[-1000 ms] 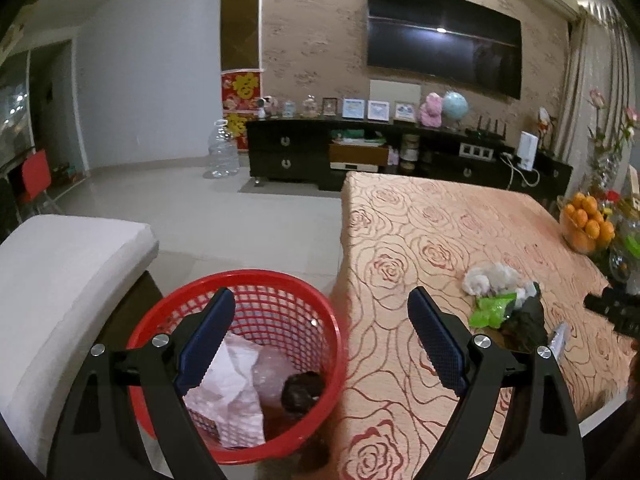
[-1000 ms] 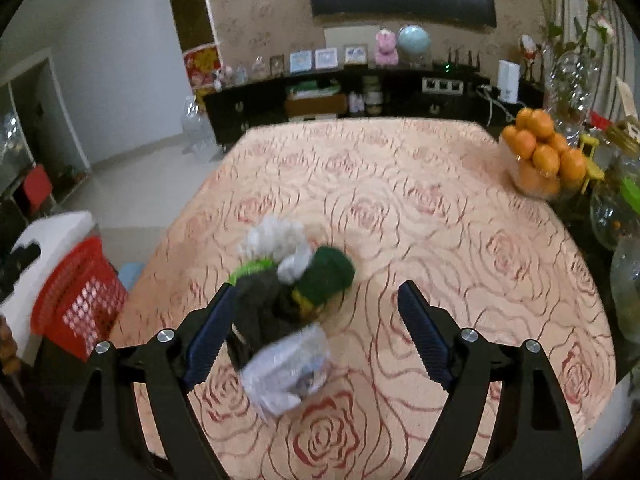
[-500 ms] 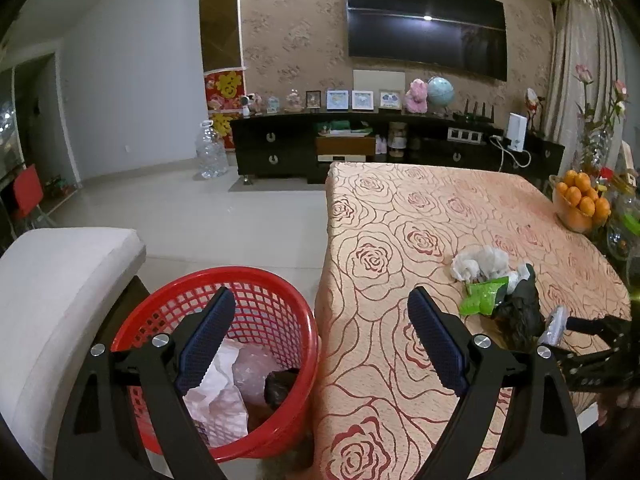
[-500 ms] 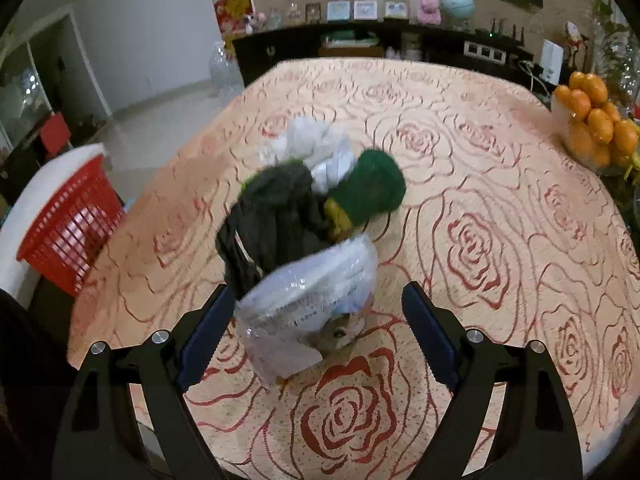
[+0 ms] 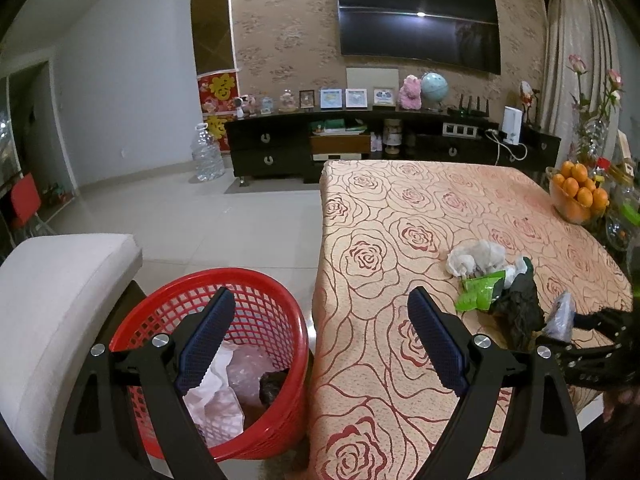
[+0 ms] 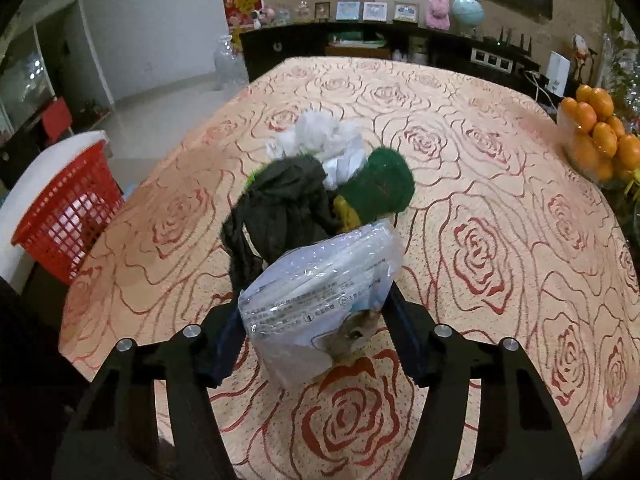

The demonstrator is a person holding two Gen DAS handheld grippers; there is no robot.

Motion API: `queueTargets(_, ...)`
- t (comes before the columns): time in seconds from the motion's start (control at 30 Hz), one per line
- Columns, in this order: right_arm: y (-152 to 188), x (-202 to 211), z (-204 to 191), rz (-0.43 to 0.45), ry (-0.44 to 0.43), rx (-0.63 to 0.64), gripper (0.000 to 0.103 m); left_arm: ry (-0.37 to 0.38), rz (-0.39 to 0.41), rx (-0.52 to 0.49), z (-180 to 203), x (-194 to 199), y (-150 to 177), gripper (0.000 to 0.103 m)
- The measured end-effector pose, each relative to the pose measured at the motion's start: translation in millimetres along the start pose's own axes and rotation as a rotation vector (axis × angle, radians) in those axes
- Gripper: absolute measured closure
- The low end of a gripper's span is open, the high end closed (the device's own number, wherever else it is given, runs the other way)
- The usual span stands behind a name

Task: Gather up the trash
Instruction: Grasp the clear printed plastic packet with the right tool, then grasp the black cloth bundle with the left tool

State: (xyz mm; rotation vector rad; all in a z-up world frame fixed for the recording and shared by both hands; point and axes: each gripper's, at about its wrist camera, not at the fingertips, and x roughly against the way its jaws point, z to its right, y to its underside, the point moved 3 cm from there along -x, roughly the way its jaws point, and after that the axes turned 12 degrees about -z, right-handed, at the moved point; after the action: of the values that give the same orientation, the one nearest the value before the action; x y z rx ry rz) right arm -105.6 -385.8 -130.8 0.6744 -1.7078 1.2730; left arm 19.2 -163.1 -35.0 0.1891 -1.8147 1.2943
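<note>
The room was dim and warm-toned around me. A ceiling lamp glared as a bright spot on the dark television point(image 5: 418, 20). My fisheye lenses bent the walls and left black corners. The clear plastic packet point(image 6: 320, 300) close to my right camera caught pale glare, and the far sideboard point(image 6: 360, 44) looked soft.

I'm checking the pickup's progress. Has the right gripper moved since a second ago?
Yes. The right gripper came down toward the rose tablecloth, and its jaws have just been closing around the clear plastic packet.
</note>
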Motion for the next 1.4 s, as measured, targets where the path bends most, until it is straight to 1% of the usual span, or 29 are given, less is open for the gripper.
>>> queueTargets(0.13, -4, 23, 10, 0.068, 0.020, -0.036, 0.042, 0.008, 0.000, -0.010, 5, -1, 1, 0.018)
queueTargets(0.2, -6, 31, 21, 0.089, 0.053, -0.071, 0.042, 0.016, -0.003, -0.020, 11, -2, 2, 0.018)
queueTargets(0.3, -7, 35, 31, 0.096, 0.098, -0.107, 0.042, 0.037, -0.017, -0.049, 26, -6, 6, 0.018)
queueTargets(0.47, -6, 38, 41, 0.101, 0.121, -0.138, 0.042, 0.072, -0.036, -0.133, 64, -12, 11, 0.018)
queueTargets(0.57, -5, 42, 45, 0.112, 0.124, -0.150, 0.042, 0.103, -0.049, -0.191, 92, -18, 14, 0.018)
queueTargets(0.67, -3, 46, 51, 0.119, 0.125, -0.172, 0.042, 0.131, -0.068, -0.225, 114, -27, 12, 0.018)
queueTargets(1.03, 5, 53, 82, 0.119, 0.126, -0.284, 0.042, 0.260, -0.153, -0.268, 181, -65, 3, 0.018)
queueTargets(1.1, 6, 54, 85, 0.118, 0.121, -0.296, 0.042, 0.272, -0.170, -0.276, 194, -74, 3, 0.018)
queueTargets(1.17, 7, 53, 87, 0.116, 0.115, -0.302, 0.042, 0.268, -0.185, -0.287, 203, -83, 5, 0.019)
queueTargets(1.23, 6, 53, 87, 0.114, 0.112, -0.301, 0.042, 0.265, -0.196, -0.288, 208, -90, 6, 0.022)
queueTargets(1.27, 6, 52, 87, 0.112, 0.111, -0.299, 0.042, 0.266, -0.211, -0.287, 209, -96, 7, 0.030)
queueTargets(1.3, 6, 52, 86, 0.111, 0.111, -0.297, 0.042, 0.268, -0.225, -0.284, 209, -99, 8, 0.042)
queueTargets(1.33, 6, 52, 86, 0.109, 0.110, -0.295, 0.042, 0.273, -0.242, -0.280, 209, -103, 9, 0.048)
queueTargets(1.37, 6, 51, 86, 0.106, 0.109, -0.293, 0.042, 0.279, -0.254, -0.277, 209, -106, 10, 0.056)
queueTargets(1.4, 6, 51, 86, 0.105, 0.108, -0.292, 0.042, 0.282, -0.264, -0.270, 207, -109, 11, 0.058)
